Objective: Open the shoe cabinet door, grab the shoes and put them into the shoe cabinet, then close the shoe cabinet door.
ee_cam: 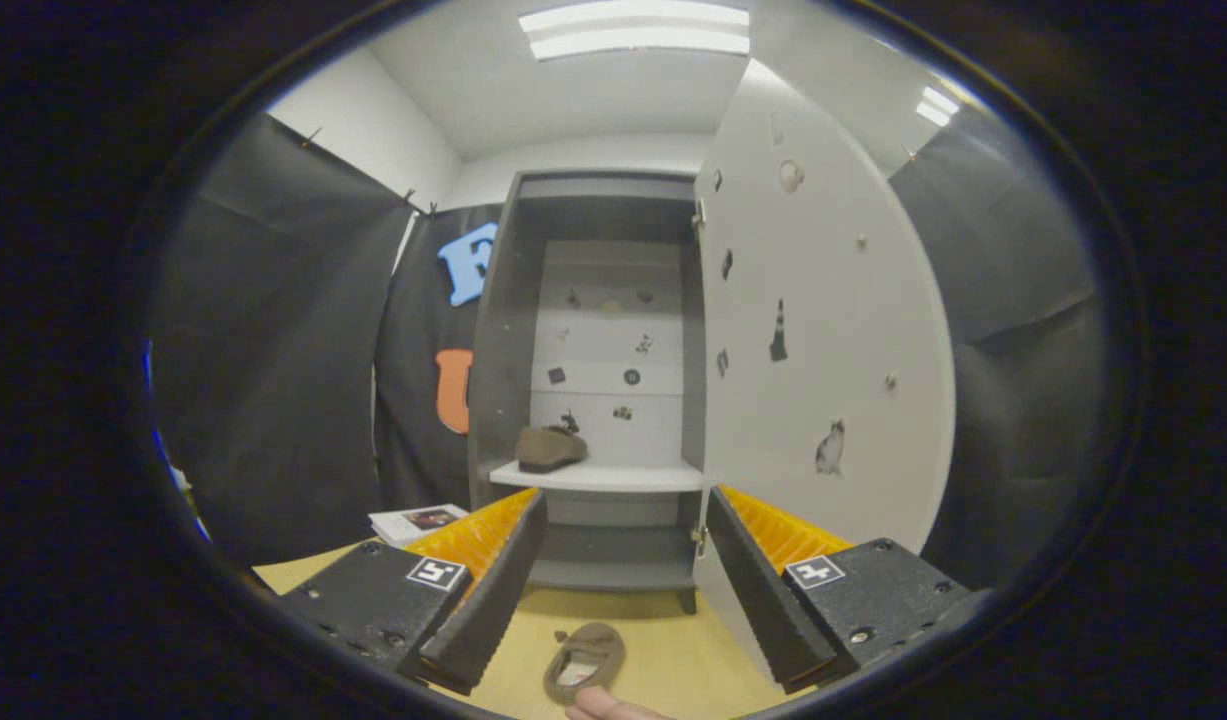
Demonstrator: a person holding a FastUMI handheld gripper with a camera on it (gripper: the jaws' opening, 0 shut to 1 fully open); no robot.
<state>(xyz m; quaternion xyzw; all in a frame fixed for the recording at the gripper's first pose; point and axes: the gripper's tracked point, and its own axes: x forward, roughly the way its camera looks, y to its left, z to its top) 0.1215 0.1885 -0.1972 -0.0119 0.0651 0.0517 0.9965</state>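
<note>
The shoe cabinet [593, 350] stands open ahead, its white door [823, 330] swung out to the right. One brown shoe [550, 448] rests on the white shelf [613, 477]. The gripper [628, 535] is spread, holding nothing; the second shoe [583, 660] lies on the floor [673, 650] between its fingers.

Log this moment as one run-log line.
door: cabinet door open | stowed: one shoe on shelf | pending: second shoe on floor between jaws | gripper: open, holding nothing
</note>
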